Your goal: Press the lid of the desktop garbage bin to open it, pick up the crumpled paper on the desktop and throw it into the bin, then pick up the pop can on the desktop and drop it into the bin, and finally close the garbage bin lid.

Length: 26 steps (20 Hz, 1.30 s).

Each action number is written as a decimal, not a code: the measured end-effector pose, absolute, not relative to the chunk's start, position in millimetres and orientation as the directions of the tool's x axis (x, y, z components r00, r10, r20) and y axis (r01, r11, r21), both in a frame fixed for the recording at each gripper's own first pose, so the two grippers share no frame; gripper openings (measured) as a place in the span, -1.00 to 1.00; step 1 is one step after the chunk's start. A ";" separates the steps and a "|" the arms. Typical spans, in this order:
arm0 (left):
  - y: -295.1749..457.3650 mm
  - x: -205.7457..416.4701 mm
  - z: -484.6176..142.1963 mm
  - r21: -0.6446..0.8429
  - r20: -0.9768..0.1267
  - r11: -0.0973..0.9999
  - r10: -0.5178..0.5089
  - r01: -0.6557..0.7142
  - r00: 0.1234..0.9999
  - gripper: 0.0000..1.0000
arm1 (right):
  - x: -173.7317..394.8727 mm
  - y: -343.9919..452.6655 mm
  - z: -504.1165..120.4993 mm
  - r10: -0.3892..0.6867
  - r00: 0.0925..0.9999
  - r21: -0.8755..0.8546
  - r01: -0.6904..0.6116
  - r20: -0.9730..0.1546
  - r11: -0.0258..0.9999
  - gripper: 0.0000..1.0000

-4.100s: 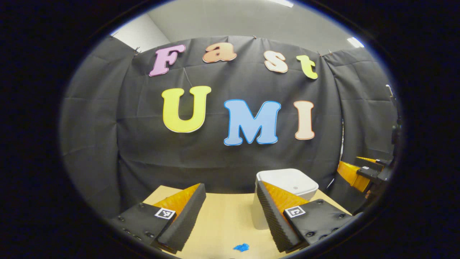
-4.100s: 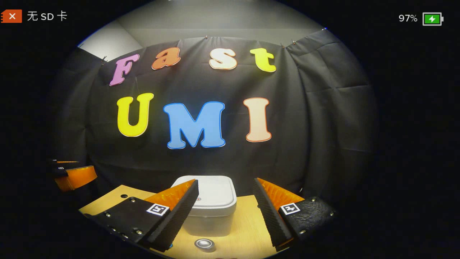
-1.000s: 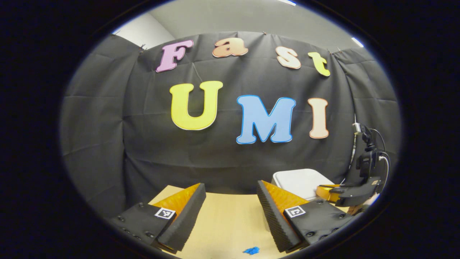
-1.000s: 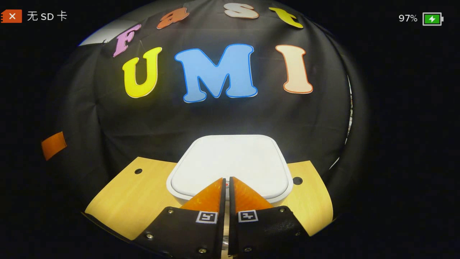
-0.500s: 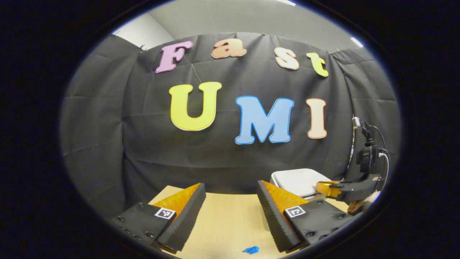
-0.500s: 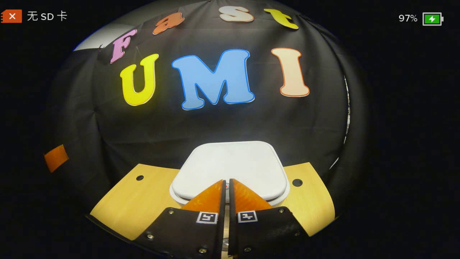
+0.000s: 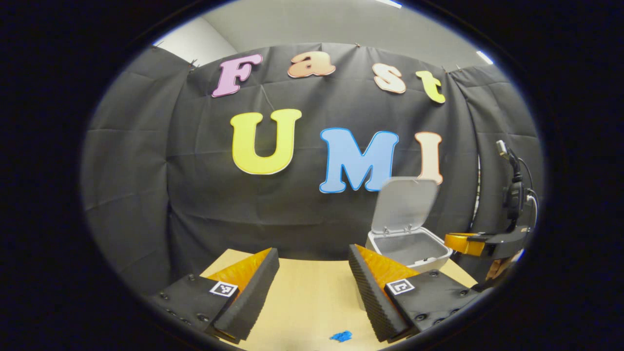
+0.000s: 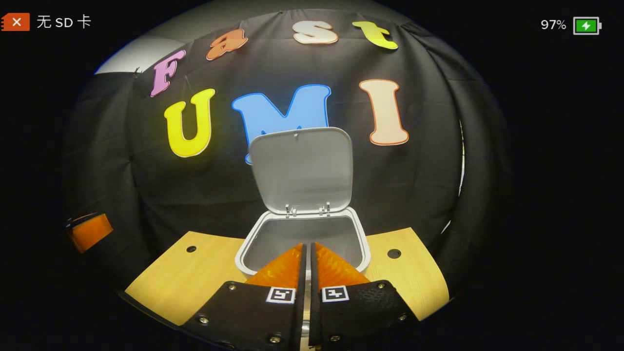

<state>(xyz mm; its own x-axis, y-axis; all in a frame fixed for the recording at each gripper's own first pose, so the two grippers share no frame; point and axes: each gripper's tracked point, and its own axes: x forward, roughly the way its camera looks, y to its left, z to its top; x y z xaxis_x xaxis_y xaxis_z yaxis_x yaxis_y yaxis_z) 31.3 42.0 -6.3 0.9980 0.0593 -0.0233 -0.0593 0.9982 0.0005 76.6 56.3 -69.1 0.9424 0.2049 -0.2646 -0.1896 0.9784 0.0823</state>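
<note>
The white desktop bin (image 8: 361, 242) stands at the back of the table with its lid (image 8: 302, 170) swung upright. My right gripper (image 8: 307, 246) is shut with nothing in it, its tips just above the bin's front rim. In the left gripper view the bin (image 7: 441, 257) sits at the right with its lid (image 7: 404, 204) raised, and the right gripper (image 7: 451, 240) hovers at its near side. My left gripper (image 7: 312, 273) is open and holds nothing, above the table to the left of the bin. A small blue crumpled scrap (image 7: 341, 335) lies on the table below it.
The wooden table (image 8: 185, 278) has a round hole on each side of the bin (image 8: 191, 248), (image 8: 394, 253). The black cloth wall hangs close behind the bin. A finger of the left gripper (image 8: 90, 231) shows at the far left. A hand (image 7: 497, 268) holds the right gripper.
The bin lid has sprung from flat shut to upright open. The shut right gripper has lifted slightly off the lid and drawn back. The left gripper has stayed put.
</note>
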 end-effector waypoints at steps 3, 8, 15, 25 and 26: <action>37.8 30.0 -13.1 -0.001 -0.028 0.999 0.049 -0.049 0.998 0.90 | 70.4 54.1 -65.2 0.202 0.944 0.082 -0.187 -0.261 0.979 -0.89; 33.1 31.1 -34.7 -0.007 -0.058 1.000 0.028 -0.029 0.998 0.90 | 58.8 56.3 -58.3 0.210 0.946 0.072 -0.198 -0.246 0.978 -0.89; 24.3 34.3 -88.6 -0.003 -0.141 1.000 -0.006 0.006 0.990 0.90 | 42.5 60.1 -44.5 0.232 0.951 0.077 -0.221 -0.202 0.972 -0.88; 0.0 42.3 -216.3 0.005 -0.356 0.996 -0.082 0.089 0.931 0.92 | 25.0 46.1 -12.8 0.188 0.977 0.062 -0.182 -0.101 0.981 -0.62; -1.5 43.8 -228.7 0.009 -0.376 0.996 -0.084 0.094 0.923 0.92 | 22.2 44.8 -10.5 0.185 0.978 0.062 -0.179 -0.098 0.982 -0.51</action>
<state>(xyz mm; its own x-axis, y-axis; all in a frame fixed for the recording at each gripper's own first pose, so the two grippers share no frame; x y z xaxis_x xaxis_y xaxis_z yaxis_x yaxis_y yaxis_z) 43.8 -1.5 -228.7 0.9227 -0.0841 -0.3761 0.0943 0.9955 0.0085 22.2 44.8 -10.5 0.9779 0.1849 -0.0976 -0.1795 0.9818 0.0617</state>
